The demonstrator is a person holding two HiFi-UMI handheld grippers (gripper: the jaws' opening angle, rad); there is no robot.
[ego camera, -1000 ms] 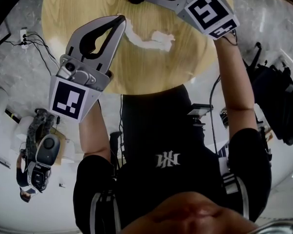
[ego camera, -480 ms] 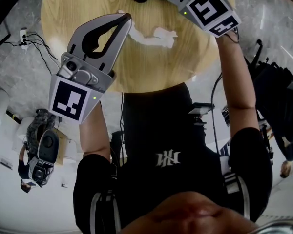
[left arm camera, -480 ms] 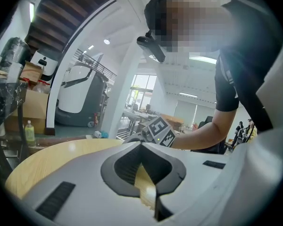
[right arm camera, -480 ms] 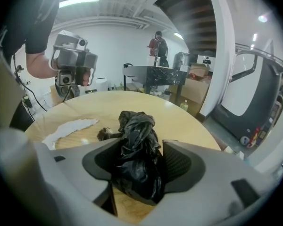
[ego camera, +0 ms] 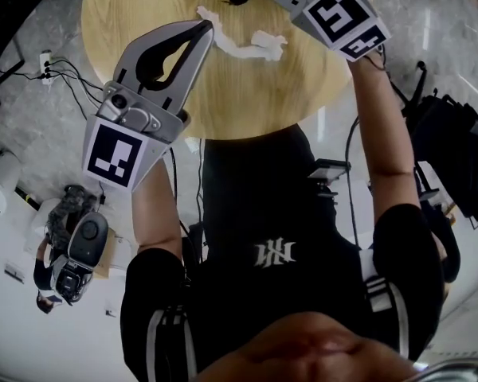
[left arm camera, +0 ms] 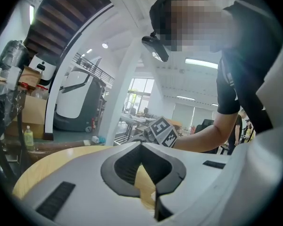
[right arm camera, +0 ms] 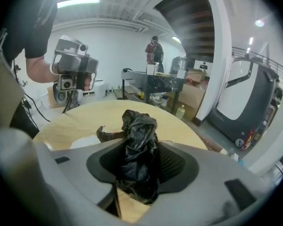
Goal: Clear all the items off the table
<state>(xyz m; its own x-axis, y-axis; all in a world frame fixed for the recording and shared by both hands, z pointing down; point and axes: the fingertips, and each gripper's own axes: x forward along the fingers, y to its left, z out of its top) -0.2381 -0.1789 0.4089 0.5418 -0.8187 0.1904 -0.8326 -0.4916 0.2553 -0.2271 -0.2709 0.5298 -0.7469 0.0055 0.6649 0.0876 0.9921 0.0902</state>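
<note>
Jaws of the right gripper (right arm camera: 140,147) have just been closing and are now clamped on a black plastic bag (right arm camera: 139,126), bunched up btwn them. Its crumpled top sticks up above the jaws and the rest hangs down through the gap. The bag is over the round wooden worktop (right arm camera: 80,119), w/ the right gripper reaching in from the top right of the head view. Whether the bag's lower end touches the wood can't be told.

Left gripper (ego camera: 202,29) has its jaws clenched tip to tip w/ nothing in them (its own view shows only bare wood through the loop they form). It's held over the left part of the worktop, pointing toward the far side.

Just beside its tips in the head view lies a white crumpled tissue (ego camera: 247,46). It is a long twisted strip lying flat on the wood, roughly btwn the two grippers. Contact w/ the left tips isn't clear. Tissue and bag are apart.
</note>
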